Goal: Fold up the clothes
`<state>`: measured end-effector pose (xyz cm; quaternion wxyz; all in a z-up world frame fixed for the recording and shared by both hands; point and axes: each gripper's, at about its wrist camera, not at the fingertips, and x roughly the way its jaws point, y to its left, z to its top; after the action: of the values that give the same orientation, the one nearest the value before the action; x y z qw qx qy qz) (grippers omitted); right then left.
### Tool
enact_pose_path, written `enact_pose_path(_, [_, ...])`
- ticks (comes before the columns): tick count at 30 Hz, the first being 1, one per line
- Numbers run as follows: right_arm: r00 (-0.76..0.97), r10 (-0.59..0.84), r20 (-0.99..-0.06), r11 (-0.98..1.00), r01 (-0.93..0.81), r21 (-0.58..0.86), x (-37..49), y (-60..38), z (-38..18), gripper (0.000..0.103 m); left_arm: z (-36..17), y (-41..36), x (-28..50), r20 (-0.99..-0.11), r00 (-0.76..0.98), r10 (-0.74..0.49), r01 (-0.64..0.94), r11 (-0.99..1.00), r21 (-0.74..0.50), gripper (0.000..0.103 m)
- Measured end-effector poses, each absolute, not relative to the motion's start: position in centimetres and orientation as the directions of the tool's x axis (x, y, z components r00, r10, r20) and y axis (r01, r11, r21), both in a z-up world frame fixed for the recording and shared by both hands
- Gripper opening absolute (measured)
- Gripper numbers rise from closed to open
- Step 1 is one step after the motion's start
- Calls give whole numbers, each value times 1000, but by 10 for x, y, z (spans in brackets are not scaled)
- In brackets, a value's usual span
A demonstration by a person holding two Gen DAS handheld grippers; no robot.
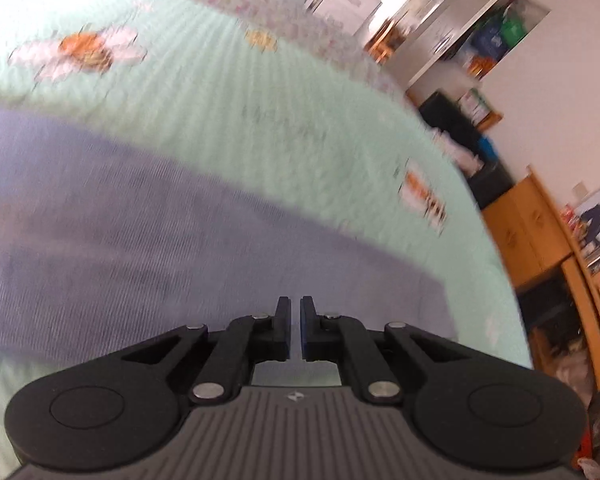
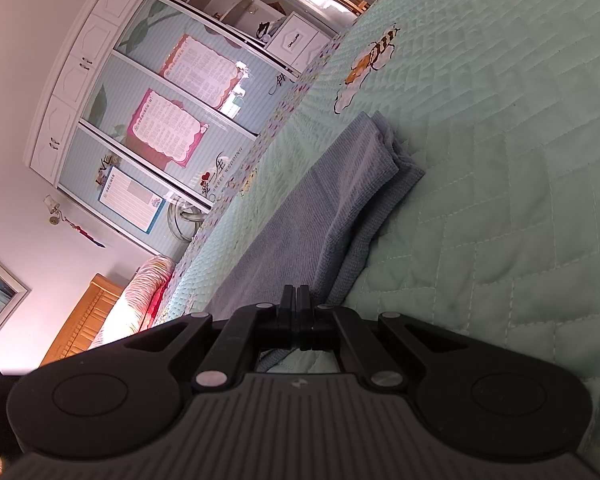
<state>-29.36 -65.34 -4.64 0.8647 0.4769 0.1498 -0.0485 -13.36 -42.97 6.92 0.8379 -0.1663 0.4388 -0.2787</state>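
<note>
A blue-grey garment point(image 1: 140, 216) lies folded flat on the mint quilted bedspread point(image 1: 220, 100); the left wrist view is motion-blurred. My left gripper point(image 1: 295, 300) hovers over the garment's near part, its jaws drawn almost together with nothing between them. In the right wrist view the same garment point(image 2: 332, 200) shows as a long folded strip with stacked layers at its far end, lying on the bedspread point(image 2: 500, 160). My right gripper point(image 2: 296, 288) is shut at the strip's near end, fingers pressed together. I see no cloth pinched in it.
The bed's flowered border point(image 2: 268, 136) runs along its edge. Beyond it stands a wardrobe point(image 2: 160, 120) with posters on its doors. A wooden headboard point(image 2: 84, 320) and rolled bedding point(image 2: 140, 300) sit at lower left. A wooden cabinet point(image 1: 528, 232) and shelves point(image 1: 460, 20) stand past the bed.
</note>
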Motion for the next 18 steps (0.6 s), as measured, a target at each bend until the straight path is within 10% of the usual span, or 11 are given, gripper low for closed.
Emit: enact_pose_path(18, [953,66,-296,530,218,820,-292,-656,-47,0,59,-450,-93,-694,460,-554,304,833,-463,7])
